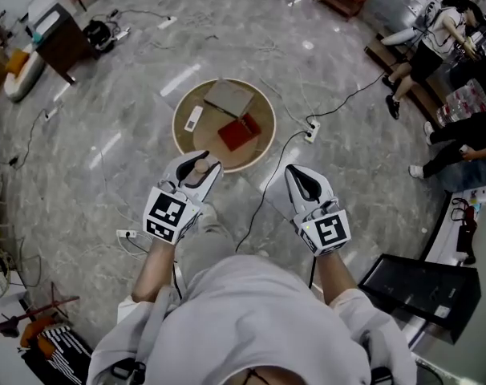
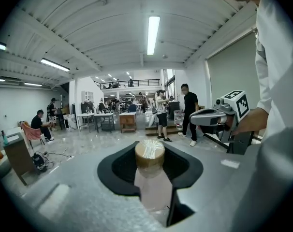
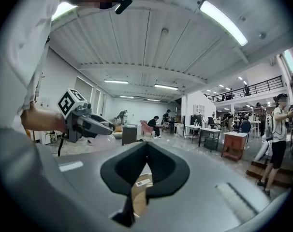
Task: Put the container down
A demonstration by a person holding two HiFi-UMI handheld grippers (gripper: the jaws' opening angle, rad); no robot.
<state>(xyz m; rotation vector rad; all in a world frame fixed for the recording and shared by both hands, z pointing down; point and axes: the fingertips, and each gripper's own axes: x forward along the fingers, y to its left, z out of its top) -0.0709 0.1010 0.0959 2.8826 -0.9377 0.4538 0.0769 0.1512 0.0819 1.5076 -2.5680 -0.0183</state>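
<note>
Container (image 2: 150, 178), cap forward, sits clamped in the left gripper (image 1: 201, 165), seemingly bound for the round table (image 1: 263, 115); right gripper (image 1: 293, 173) closed, empty.

The translucent pale plastic container (image 2: 153, 187) has a glossy tan cap (image 2: 150, 151). The round counter (image 1: 263, 112) looks like matt wood; the grey stone-look floor (image 1: 131, 95) is glossy.

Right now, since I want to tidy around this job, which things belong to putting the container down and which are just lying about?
Job: bottle, gripped by the left gripper; round table, probably where it gets set down.
Lying about: cardboard box, red box and white slab on the table; power strip on the floor; right gripper, shut and empty.
</note>
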